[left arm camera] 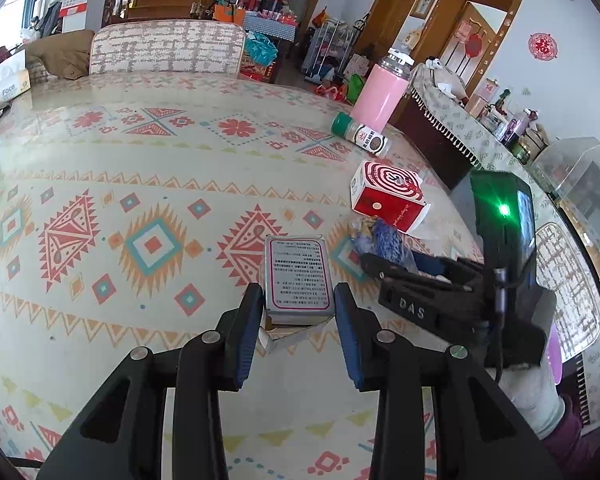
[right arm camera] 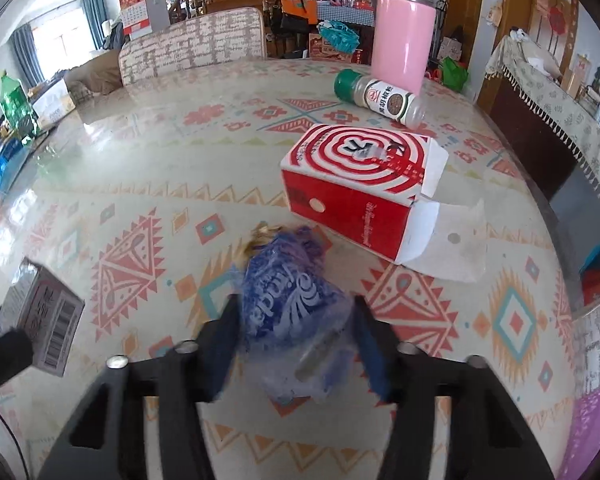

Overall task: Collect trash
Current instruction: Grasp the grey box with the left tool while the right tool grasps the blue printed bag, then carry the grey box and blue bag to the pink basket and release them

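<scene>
A small grey box [left arm camera: 298, 276] with printed text sits between the pads of my left gripper [left arm camera: 299, 300], which is shut on it; an open flap hangs beneath it. In the right wrist view the same box [right arm camera: 40, 320] shows at the far left. A crumpled blue plastic wrapper [right arm camera: 292, 300] lies on the patterned table [right arm camera: 140, 168], and my right gripper [right arm camera: 296, 312] is closed around it, both pads touching its sides. The left wrist view shows that gripper [left arm camera: 384, 268] to the right with the wrapper [left arm camera: 384, 236] at its tips.
A red and white spiral-print box [right arm camera: 360, 184] lies just beyond the wrapper, its end flap open. Behind it are a toppled green-capped spice bottle [right arm camera: 380, 98] and an upright pink flask [right arm camera: 402, 36]. A padded chair [left arm camera: 166, 46] stands at the far table edge, a tissue box [left arm camera: 8, 80] at the far left.
</scene>
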Motion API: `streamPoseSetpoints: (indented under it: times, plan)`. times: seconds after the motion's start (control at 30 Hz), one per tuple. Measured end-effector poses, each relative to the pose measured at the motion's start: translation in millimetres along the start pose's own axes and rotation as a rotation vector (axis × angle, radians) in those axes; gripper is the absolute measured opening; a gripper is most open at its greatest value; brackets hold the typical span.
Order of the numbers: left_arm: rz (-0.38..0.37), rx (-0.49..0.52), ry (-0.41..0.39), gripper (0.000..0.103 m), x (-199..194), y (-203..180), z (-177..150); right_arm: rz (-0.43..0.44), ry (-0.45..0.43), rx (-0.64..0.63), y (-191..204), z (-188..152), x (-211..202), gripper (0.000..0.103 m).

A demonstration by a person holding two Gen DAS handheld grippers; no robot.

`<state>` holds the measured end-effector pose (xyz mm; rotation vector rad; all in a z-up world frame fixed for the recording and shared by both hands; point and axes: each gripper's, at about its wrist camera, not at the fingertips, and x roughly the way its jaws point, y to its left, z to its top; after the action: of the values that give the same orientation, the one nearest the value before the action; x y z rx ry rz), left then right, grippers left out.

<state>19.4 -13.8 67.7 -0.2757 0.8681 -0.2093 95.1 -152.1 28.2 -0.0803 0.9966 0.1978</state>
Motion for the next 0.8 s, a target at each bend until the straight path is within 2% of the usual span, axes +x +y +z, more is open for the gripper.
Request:
streamPoseSetpoints:
  times: [0.23,0.47,0.8]
  plan:
    - [0.007,-0.010,-0.035,0.035,-6,2,1,0.015,-0.023,0.017,-1,-26,-26,0.049]
    - [0.022,-0.015,-0.033,0.035,0,5,0,0.001,-0.075,0.060,-19,-62,-75,0.049]
    - [0.038,-0.011,-0.033,0.035,4,4,-2,0.065,-0.111,0.178,-44,-116,-126,0.049]
